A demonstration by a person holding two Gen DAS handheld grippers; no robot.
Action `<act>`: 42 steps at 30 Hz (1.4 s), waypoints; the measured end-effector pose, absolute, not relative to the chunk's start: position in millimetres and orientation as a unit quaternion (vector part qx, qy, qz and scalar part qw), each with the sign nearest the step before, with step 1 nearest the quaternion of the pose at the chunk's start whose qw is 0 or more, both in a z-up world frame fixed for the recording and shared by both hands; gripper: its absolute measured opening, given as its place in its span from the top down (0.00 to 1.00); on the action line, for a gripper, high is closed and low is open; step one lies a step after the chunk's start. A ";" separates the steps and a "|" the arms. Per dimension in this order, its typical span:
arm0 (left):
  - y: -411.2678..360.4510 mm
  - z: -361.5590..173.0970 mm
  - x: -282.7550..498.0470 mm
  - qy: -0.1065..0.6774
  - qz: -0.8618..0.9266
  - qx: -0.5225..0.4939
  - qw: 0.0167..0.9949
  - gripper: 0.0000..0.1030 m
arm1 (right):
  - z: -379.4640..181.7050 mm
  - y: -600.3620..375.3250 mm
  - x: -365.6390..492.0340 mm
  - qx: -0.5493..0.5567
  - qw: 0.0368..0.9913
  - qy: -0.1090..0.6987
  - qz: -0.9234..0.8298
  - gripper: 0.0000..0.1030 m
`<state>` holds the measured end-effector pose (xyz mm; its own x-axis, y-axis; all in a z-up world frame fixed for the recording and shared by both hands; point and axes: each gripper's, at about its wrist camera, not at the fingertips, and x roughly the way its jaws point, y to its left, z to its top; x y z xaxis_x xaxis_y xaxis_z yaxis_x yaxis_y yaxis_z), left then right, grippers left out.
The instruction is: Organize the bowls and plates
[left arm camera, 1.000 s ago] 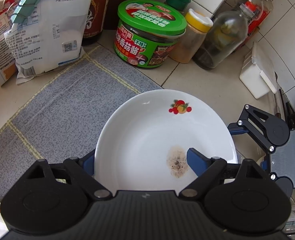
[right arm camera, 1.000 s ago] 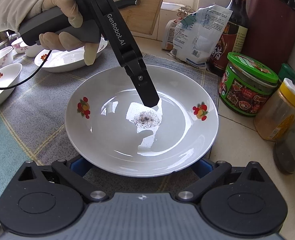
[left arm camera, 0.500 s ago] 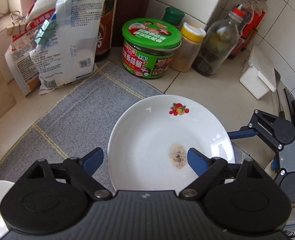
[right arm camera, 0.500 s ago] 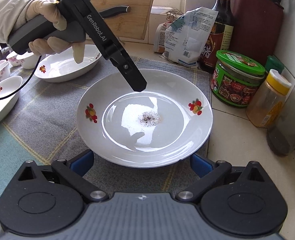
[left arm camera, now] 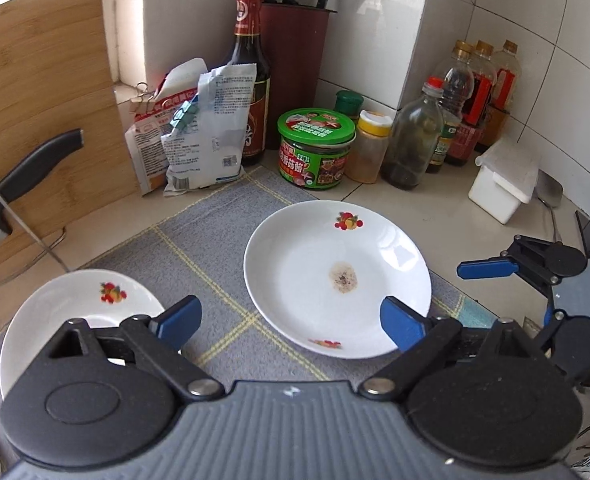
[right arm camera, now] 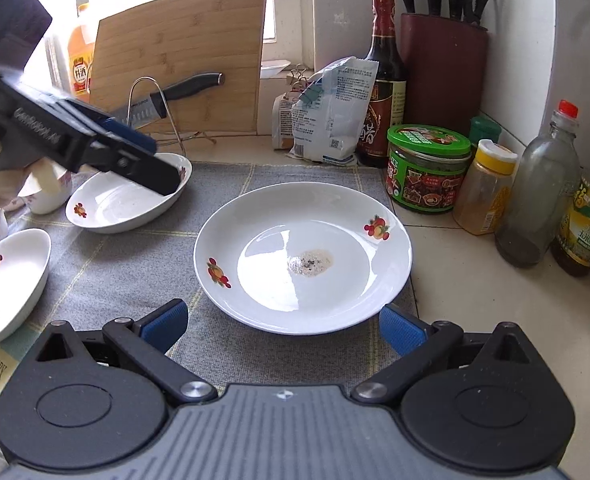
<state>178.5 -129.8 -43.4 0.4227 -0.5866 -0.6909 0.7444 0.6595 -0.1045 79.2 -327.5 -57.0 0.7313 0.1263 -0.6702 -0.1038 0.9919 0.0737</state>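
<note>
Left gripper (left arm camera: 291, 318): jaws spread wide, nothing between the blue pads. In the right wrist view its fingertips (right arm camera: 163, 180) hang over the near rim of the second plate; contact cannot be confirmed.
Right gripper (right arm camera: 281, 322): jaws spread wide, empty, positioned just short of the soiled plate's near rim, apart from it. In the left wrist view one blue finger (left arm camera: 485, 269) shows just off that plate's right edge.
Soiled plate (right arm camera: 255, 220): white, fruit decals on the rim, a brownish speckled residue patch (right arm camera: 310, 262) at the centre. It lies flat on the mat, near the mat's right edge, clear of both grippers.
Second plate (right arm camera: 115, 208): white, fruit decal, on the mat to the left of the soiled plate, well apart from it.
Bowl (right arm camera: 11, 276): white, fruit decal, at the left edge of the right wrist view, nearer the camera than the second plate.
Mat (right arm camera: 135, 264): grey weave with yellow grid lines, covering the counter under all three dishes.
Green-lidded jar (right arm camera: 427, 168): upright on the tiled counter just beyond the mat, behind the soiled plate.
Yellow-capped spice jar (right arm camera: 483, 188): upright, just beside the green-lidded jar.
Cutting board (right arm camera: 179, 52): propped upright at the back, a knife (right arm camera: 171, 96) resting across a wire stand in front of it.
</note>
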 end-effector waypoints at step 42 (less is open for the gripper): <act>119.8 -98.8 17.7 0.390 -0.255 0.107 0.879 0.06 | -69.9 -139.5 66.1 0.014 0.893 0.424 0.148 0.00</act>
